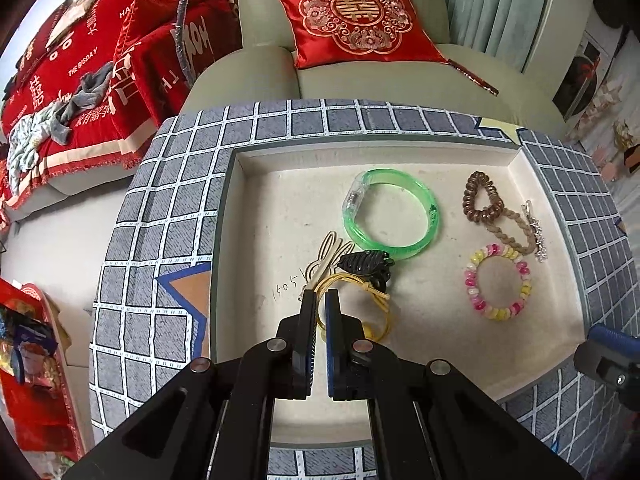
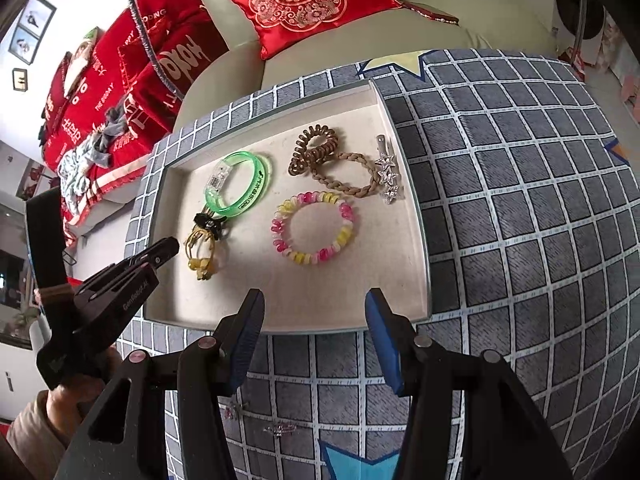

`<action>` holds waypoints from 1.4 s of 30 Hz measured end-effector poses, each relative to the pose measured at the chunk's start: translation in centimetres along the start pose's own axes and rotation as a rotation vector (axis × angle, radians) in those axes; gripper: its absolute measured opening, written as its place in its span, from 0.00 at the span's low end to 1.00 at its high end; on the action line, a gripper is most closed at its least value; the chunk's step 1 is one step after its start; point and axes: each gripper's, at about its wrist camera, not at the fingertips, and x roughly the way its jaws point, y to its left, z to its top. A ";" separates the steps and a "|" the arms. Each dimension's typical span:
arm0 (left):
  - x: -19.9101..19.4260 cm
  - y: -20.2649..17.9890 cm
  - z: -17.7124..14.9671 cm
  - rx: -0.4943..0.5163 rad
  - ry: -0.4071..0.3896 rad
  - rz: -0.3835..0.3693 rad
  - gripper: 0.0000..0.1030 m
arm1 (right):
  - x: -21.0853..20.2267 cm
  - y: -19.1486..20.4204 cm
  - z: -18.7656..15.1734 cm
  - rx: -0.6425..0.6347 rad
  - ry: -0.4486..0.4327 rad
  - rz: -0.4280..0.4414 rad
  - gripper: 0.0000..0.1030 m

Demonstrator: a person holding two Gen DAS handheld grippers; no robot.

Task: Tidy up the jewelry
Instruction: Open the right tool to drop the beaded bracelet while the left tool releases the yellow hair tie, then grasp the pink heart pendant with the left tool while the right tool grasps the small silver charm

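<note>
A beige tray (image 1: 256, 216) lies on a grey checked cloth. In it are a green bangle (image 1: 390, 214), a brown spiral hair tie (image 1: 480, 196), a braided brown tie (image 1: 510, 236), a star hair clip (image 1: 536, 232), a pink-yellow bead bracelet (image 1: 498, 282), a black claw clip (image 1: 366, 262), a wooden rabbit piece (image 1: 326, 256) and a yellow hair tie (image 1: 360, 300). My left gripper (image 1: 320, 300) is nearly shut around the yellow tie's loop. My right gripper (image 2: 316, 308) is open and empty above the tray's near edge (image 2: 280, 326).
Small hair clips (image 2: 280, 428) lie on the checked cloth (image 2: 520, 200) in front of the tray. A sofa with a red cushion (image 1: 356, 20) stands behind the table. Red bedding (image 1: 100, 64) lies to the left.
</note>
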 end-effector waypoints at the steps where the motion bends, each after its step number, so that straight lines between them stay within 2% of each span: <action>1: -0.1 0.0 -0.1 -0.002 -0.001 -0.004 0.17 | -0.2 0.0 -0.1 -0.001 -0.003 0.003 0.57; 2: -0.2 0.0 -0.1 -0.002 -0.001 -0.007 0.18 | -0.3 0.1 -0.2 -0.001 -0.007 0.005 0.60; 3: -0.4 0.1 -0.2 -0.001 -0.001 -0.010 0.34 | -0.5 0.1 -0.3 -0.002 -0.010 0.006 0.64; 4: -0.5 0.0 -0.2 0.000 0.001 -0.011 1.00 | -0.6 0.1 -0.4 0.000 -0.016 0.008 0.66; 8: -0.1 -0.1 -0.5 0.006 -0.019 -0.004 1.00 | -1.3 0.2 -0.9 0.005 -0.034 0.011 0.70; 10: 0.2 -0.1 -0.6 0.011 -0.021 -0.001 1.00 | -1.6 0.3 -1.1 0.003 -0.041 0.012 0.83; 14: 0.6 0.0 -0.9 0.016 -0.029 -0.001 1.00 | -2.6 0.8 -1.8 -0.016 -0.083 0.015 0.85; 15: 0.7 0.1 -1.0 0.019 -0.030 -0.002 1.00 | -2.9 0.9 -2.0 -0.022 -0.096 0.018 0.95; 16: 0.7 0.2 -1.0 0.021 -0.030 -0.001 1.00 | -3.2 1.1 -2.2 -0.030 -0.114 0.022 1.00; 19: 0.8 0.6 -1.4 0.018 -0.029 -0.014 1.00 | -4.0 1.6 -2.9 -0.057 -0.149 0.029 1.00; 26: 0.0 1.3 -3.1 0.037 -0.017 -0.026 1.00 | -4.2 2.3 -4.5 -0.108 -0.085 0.008 1.00; 30: -1.7 1.5 -5.3 0.055 -0.028 0.004 1.00 | -4.2 1.8 -5.9 -0.103 -0.058 -0.003 1.00; 32: -2.9 1.7 -7.1 0.060 -0.030 -0.006 1.00 | -4.0 1.6 -7.0 -0.112 -0.035 -0.018 1.00; 36: -3.5 1.9 -9.9 0.074 0.001 -0.020 1.00 | -3.1 1.2 -8.8 -0.127 0.014 -0.044 1.00; 42: -2.4 1.1 -12.9 0.114 0.085 -0.105 1.00 | -1.4 0.8 -11.3 -0.163 0.093 -0.077 1.00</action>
